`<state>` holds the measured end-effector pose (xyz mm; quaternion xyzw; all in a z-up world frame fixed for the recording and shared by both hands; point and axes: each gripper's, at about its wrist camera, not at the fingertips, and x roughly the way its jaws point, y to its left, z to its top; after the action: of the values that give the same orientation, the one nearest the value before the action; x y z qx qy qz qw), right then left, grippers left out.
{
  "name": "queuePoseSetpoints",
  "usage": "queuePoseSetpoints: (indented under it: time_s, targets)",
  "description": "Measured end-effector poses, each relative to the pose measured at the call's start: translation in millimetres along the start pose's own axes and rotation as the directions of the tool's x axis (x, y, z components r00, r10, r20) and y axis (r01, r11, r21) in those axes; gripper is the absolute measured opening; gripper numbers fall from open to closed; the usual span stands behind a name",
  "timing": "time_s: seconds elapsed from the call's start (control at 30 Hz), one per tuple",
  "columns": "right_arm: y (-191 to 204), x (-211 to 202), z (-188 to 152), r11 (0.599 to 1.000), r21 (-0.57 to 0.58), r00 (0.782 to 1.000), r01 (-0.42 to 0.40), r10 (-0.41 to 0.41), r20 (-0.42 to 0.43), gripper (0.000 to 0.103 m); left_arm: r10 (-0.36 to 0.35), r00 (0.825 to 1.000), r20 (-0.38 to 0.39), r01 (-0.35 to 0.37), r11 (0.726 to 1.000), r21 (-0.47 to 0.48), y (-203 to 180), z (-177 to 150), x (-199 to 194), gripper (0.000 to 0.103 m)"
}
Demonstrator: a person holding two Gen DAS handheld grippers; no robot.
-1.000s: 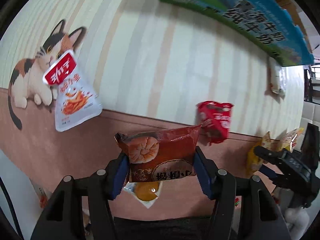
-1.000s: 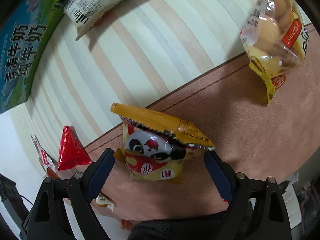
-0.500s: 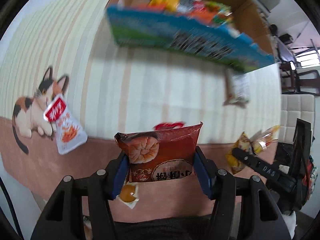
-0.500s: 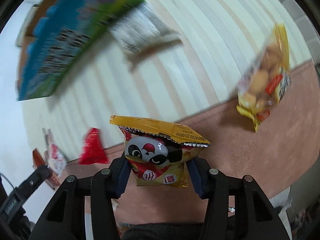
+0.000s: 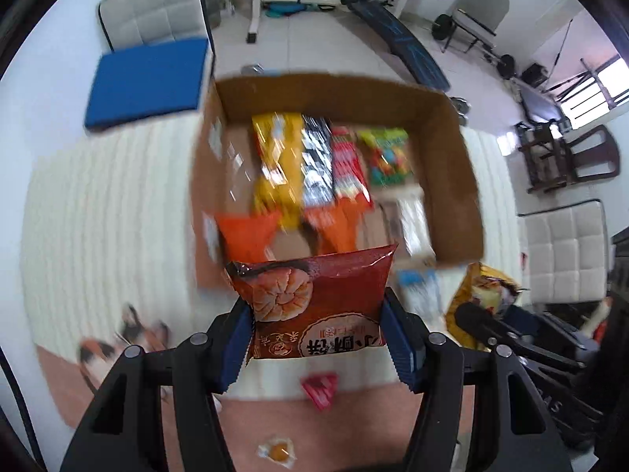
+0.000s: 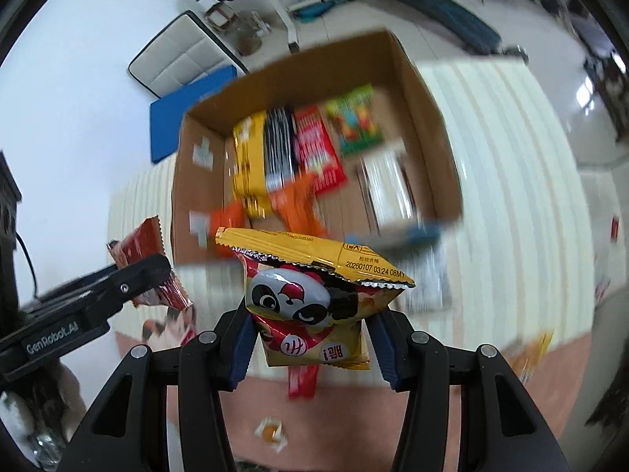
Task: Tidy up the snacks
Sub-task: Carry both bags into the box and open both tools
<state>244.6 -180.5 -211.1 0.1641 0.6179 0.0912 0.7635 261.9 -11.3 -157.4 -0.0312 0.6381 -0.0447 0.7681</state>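
My left gripper [image 5: 316,338] is shut on a dark red bun-print snack bag [image 5: 314,306], held in the air in front of an open cardboard box [image 5: 452,165]. My right gripper [image 6: 310,348] is shut on a yellow panda snack bag [image 6: 310,295], also raised before the same box [image 6: 436,149]. The box holds several packets: yellow [image 5: 275,161], black-and-white, red, green and orange. The left gripper and its red bag [image 6: 137,251] show at the left of the right wrist view; the right gripper's yellow bag [image 5: 479,299] shows at the right of the left wrist view.
On the striped cloth [image 5: 118,204] and brown border below lie a small red packet [image 5: 320,391], a small yolk-coloured packet [image 5: 277,452] and a cat print [image 5: 114,346]. White padded chairs [image 5: 153,15], a blue cushion [image 5: 145,78] and gym gear stand behind the table.
Both grippers have lifted and tilted up toward the box, which now fills the view. The right gripper closed on the panda bag; the left still holds the red bag.
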Motion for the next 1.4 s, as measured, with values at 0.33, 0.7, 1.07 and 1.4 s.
queuePoseSetpoints:
  time_s: [0.33,0.7,1.07,1.4]
  targets:
    - [7,60,83,0.997,-0.016,0.994,0.079,-0.08,-0.071,0.055,0.08,0.989,-0.122,-0.08,0.997,0.006,28,97,70,0.059]
    - [-6,120,95,0.994,0.033,0.982,0.107,-0.1,-0.162,0.056,0.161,0.961,-0.224,-0.162,0.987,0.013,49,133,126,0.061]
    - [-16,137,94,0.988,0.042,0.959,0.152,-0.137,-0.247,0.091,0.168,0.957,-0.238,-0.174,0.985,-0.006,56,130,134,0.085]
    - [1,111,91,0.984,0.002,0.968,0.18,-0.177,-0.181,0.093,0.11,0.977,-0.185,-0.115,0.993,-0.015,52,110,99,0.085]
